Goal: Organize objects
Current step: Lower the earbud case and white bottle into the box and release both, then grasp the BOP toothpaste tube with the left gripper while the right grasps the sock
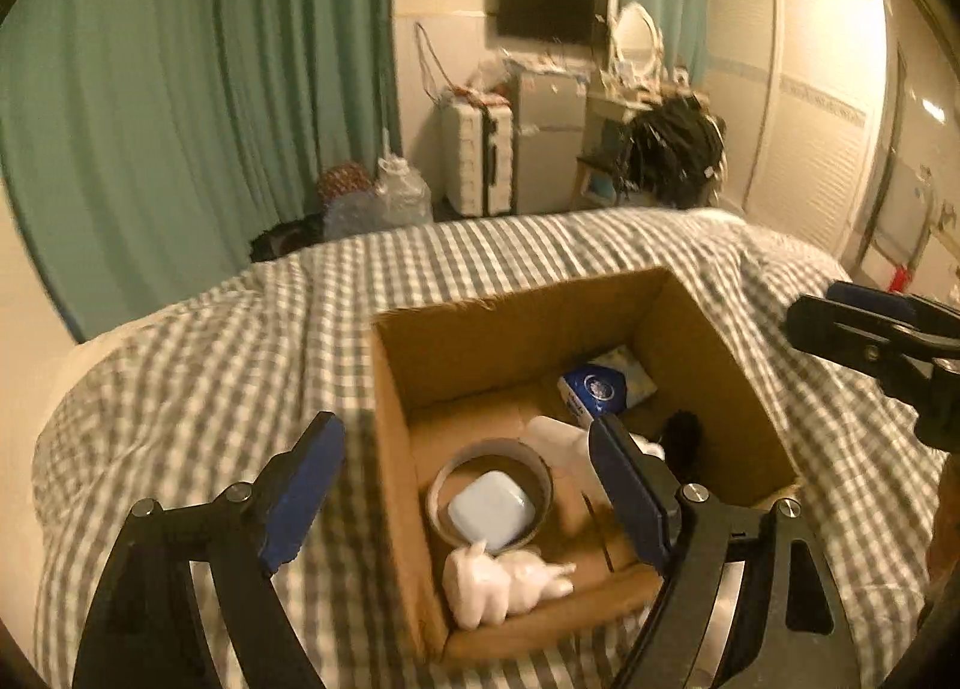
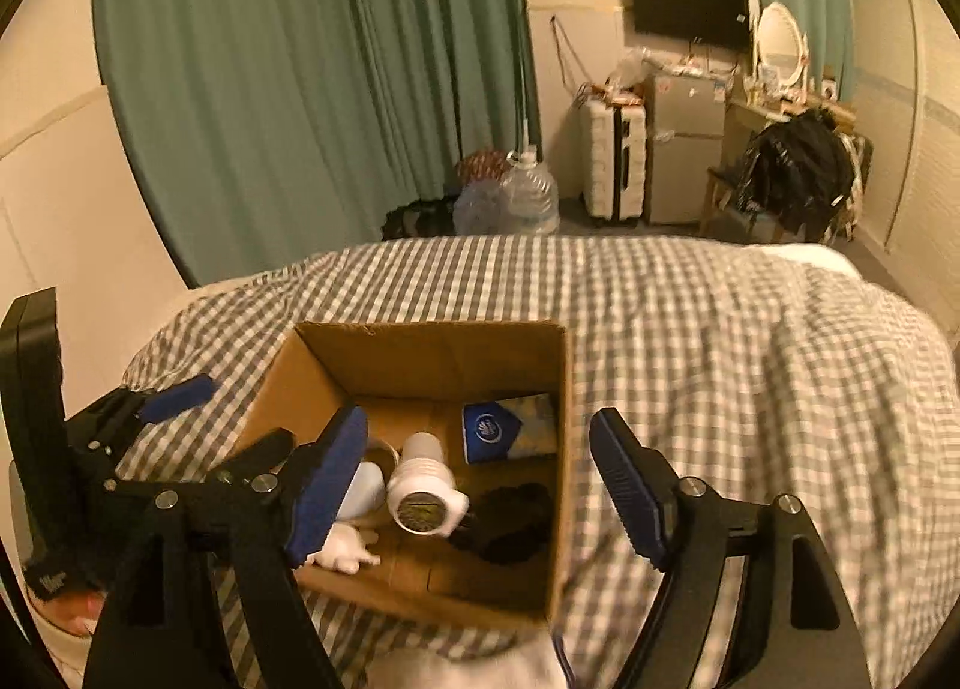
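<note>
An open cardboard box (image 1: pixel 510 347) (image 2: pixel 432 353) stands on the checked bed cover (image 1: pixel 210 389). Inside lie a tape roll (image 1: pixel 444 473) ringing a pale blue case (image 1: pixel 492 512), a white animal figurine (image 1: pixel 504 581), a white bottle-like thing (image 2: pixel 423 485), a blue tissue pack (image 2: pixel 507 428) and a black fuzzy item (image 2: pixel 510 521). My left gripper (image 1: pixel 462 428) is open, its fingers on either side of the box's left wall, pressing on nothing. My right gripper (image 2: pixel 480 419) is open astride the right wall. Each gripper also shows at the edge of the other view.
Green curtains (image 1: pixel 180 89) hang behind the bed. Past the foot stand water jugs (image 2: pixel 531 197), a white suitcase (image 2: pixel 615 167), a small fridge (image 2: pixel 687 149) and a chair with black clothes (image 2: pixel 798 167). A wardrobe (image 1: pixel 810 107) fills the right wall.
</note>
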`<state>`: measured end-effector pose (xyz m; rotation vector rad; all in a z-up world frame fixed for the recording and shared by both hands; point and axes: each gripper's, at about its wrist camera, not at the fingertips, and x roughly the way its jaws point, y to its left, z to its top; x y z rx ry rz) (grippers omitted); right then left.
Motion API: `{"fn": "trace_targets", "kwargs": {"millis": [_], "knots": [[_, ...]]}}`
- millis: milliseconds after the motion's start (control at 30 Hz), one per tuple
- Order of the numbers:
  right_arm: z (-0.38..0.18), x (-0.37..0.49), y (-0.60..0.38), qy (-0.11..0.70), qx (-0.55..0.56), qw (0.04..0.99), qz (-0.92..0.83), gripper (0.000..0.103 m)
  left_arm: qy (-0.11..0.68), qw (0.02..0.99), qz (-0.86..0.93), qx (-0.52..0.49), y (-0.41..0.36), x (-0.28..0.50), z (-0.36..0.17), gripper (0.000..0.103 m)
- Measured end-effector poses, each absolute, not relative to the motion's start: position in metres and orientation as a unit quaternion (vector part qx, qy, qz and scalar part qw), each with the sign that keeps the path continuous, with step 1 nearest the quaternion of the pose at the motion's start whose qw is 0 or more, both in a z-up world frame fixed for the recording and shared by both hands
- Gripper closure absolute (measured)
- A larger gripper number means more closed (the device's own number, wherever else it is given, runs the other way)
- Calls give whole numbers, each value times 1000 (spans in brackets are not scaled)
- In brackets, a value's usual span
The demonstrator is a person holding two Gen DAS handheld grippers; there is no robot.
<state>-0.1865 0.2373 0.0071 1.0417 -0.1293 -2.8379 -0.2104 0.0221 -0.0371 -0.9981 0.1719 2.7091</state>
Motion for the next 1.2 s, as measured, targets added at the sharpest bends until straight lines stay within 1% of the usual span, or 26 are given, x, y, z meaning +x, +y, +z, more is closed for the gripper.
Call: {"fn": "trace_targets", "kwargs": {"millis": [200, 333, 433, 533, 633, 800, 967, 1033, 1100, 1167, 1200], "knots": [[32, -136, 239, -30, 332, 53, -941, 25, 43, 101, 938, -330, 6, -163, -19, 17], [39, -102, 236, -18, 331, 52, -942, 25, 33, 97, 936, -336, 2, -129, -21, 17], [34, -83, 233, -7, 333, 51, -941, 25, 24, 96, 933, -347, 5, -111, -30, 17], [22, -64, 231, 2, 334, 47, -941, 25, 28, 105, 929, -354, 14, -94, -46, 17], [3, -55, 239, -24, 350, 54, -935, 25, 53, 113, 922, -366, 30, -78, -69, 17], [-29, -52, 247, -32, 373, 25, -927, 25, 74, 125, 904, -403, 50, -59, -109, 17], [-51, -52, 254, -36, 391, 11, -920, 25, 87, 148, 887, -430, 65, -45, -138, 17], [-55, -53, 256, -35, 396, 3, -918, 25, 97, 156, 880, -438, 72, -40, -147, 21], [-58, -54, 260, -41, 398, 0, -916, 25, 106, 173, 870, -450, 79, -36, -155, 28], [-60, -54, 264, -46, 400, -4, -916, 25, 112, 195, 857, -463, 86, -32, -164, 31], [-61, -54, 264, -46, 400, -6, -915, 25, 117, 203, 851, -469, 90, -32, -169, 40]]}}
